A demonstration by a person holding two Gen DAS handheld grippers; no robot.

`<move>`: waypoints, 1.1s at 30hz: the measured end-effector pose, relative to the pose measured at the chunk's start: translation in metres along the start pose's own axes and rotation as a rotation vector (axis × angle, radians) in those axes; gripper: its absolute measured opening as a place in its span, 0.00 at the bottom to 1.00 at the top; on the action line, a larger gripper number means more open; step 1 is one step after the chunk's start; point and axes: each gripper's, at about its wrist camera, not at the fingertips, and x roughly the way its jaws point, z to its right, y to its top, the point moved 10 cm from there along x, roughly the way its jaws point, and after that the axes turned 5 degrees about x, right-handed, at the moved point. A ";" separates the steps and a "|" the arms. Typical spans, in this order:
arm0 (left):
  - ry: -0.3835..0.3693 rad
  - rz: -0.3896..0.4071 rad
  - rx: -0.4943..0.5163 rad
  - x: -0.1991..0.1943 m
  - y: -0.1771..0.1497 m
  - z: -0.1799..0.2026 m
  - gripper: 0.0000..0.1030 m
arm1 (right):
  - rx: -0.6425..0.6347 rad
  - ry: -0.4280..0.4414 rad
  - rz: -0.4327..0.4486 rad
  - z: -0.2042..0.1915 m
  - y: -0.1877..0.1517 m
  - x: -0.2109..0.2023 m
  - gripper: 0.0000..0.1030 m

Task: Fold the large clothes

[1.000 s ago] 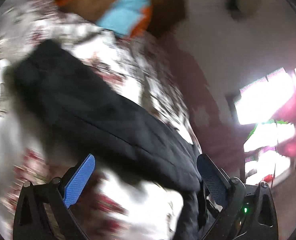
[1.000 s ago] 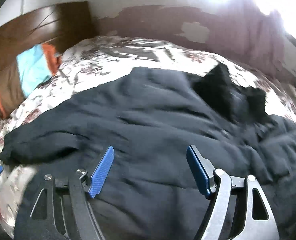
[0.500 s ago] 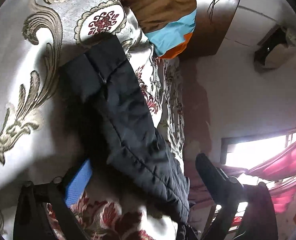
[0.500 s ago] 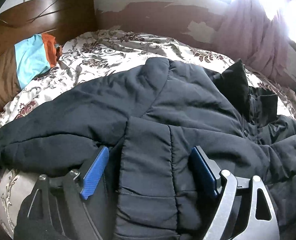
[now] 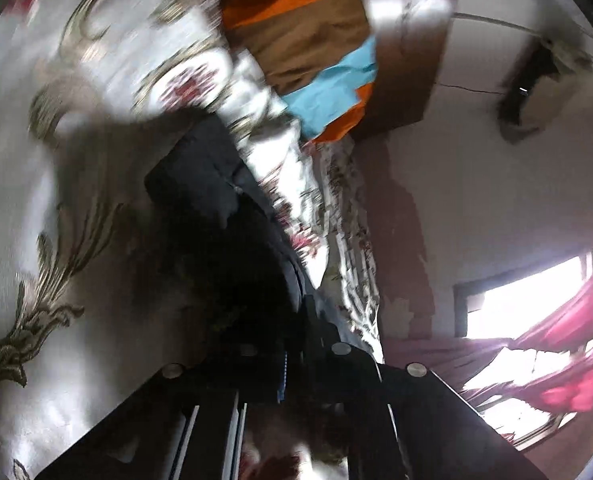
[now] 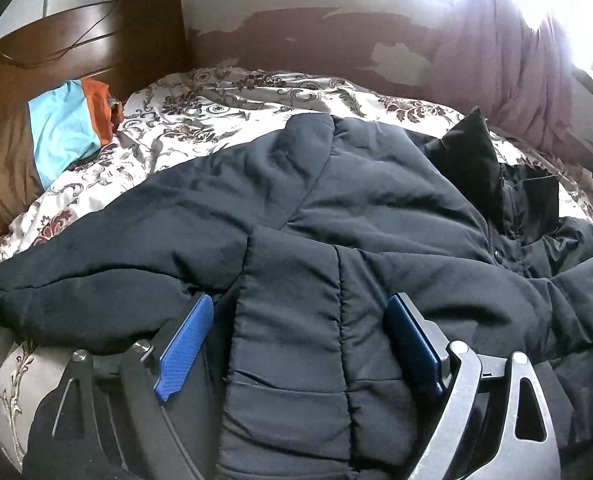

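Jacket: a large black padded jacket [image 6: 376, 208] lies spread over the bed, collar [image 6: 472, 160] raised toward the window side, one sleeve [image 6: 96, 276] stretched out toward the left edge of the right wrist view.
Jacket seen from the left: a long dark sleeve end [image 5: 200, 184] runs from mid-picture down into the tongs; this view is smeared, so its seams are hard to read.
Left tongs [image 5: 284, 368]: jaws have just closed and stand pressed together, seemingly with dark jacket cloth pinched between them, though the blur and shadow leave the contact itself unclear.
Right tongs [image 6: 300, 344]: jaws have just been opening and stand spread wide, a quilted panel of the jacket between the blue pads [image 6: 184, 348]; the pads sit at its sides without squeezing it.
Bed: bedspread [image 6: 232, 108] pale with dark red and gold floral scrolls, bare around the jacket on the headboard side.
Pillow: striped orange, brown and light blue pillow [image 6: 52, 140] rests at the dark wooden headboard [image 6: 96, 40], well apart from the jacket body.
Wall: peeling paint [image 6: 400, 60] behind the bed.
Window: bright window with a pink curtain [image 5: 568, 320] at the right of the left wrist view.
Containers: none that I can make out.
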 end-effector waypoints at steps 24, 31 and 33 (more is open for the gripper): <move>-0.240 0.007 0.968 -0.071 -0.174 0.373 0.04 | 0.246 0.143 0.120 0.221 -0.001 -0.138 0.83; -0.278 -0.191 1.130 -0.045 -0.310 0.411 0.04 | 0.310 0.077 0.146 0.311 -0.031 -0.162 0.83; -0.303 -0.257 1.148 -0.038 -0.353 0.409 0.04 | 0.334 0.066 0.144 0.330 -0.041 -0.164 0.83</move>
